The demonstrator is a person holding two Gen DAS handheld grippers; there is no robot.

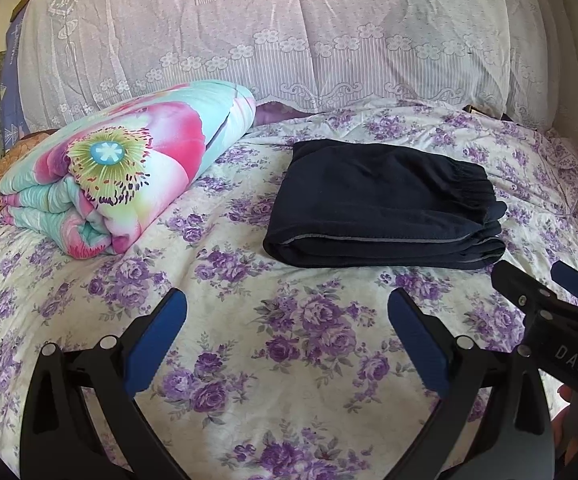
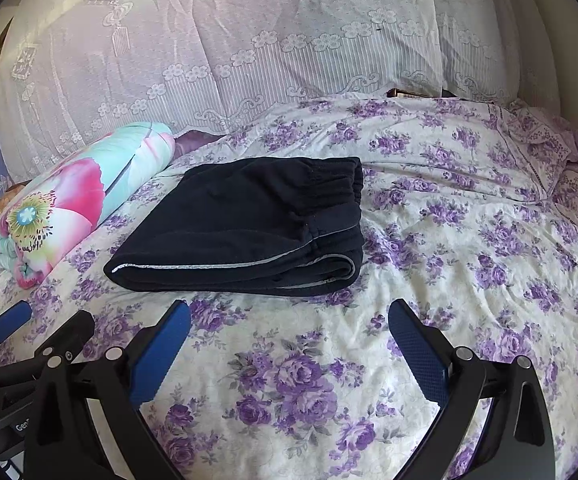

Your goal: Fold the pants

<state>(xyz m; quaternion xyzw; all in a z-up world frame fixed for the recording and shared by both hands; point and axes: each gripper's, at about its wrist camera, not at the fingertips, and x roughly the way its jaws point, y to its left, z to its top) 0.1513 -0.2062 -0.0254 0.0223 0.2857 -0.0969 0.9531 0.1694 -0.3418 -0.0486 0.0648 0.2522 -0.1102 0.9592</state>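
The dark navy pants (image 1: 381, 208) lie folded into a flat, layered bundle on the bedspread (image 1: 297, 344), a white cover printed with purple roses. The bundle's long axis runs across the bed, left to right in both views. Its elastic waistband (image 2: 337, 184) sits at the right end, gathered and puckered, and the rounded fold closes the left end. A thin grey stripe (image 2: 225, 266) runs along the near edge, following the long axis.

Left of the pants, a folded quilt (image 1: 129, 168) with a big pink flower print rests on the same cover, apart from the pants. Behind both hangs a white lace curtain (image 1: 273, 32).

The left gripper (image 1: 287, 322) is held above the bedspread just in front of the pants, its 2 blue-padded fingers (image 1: 157, 344) spread wide with nothing between them. The right gripper (image 2: 289, 324) is likewise spread apart and empty, near the pants' front edge but not touching it. Each gripper shows at the edge of the other's view, side by side.
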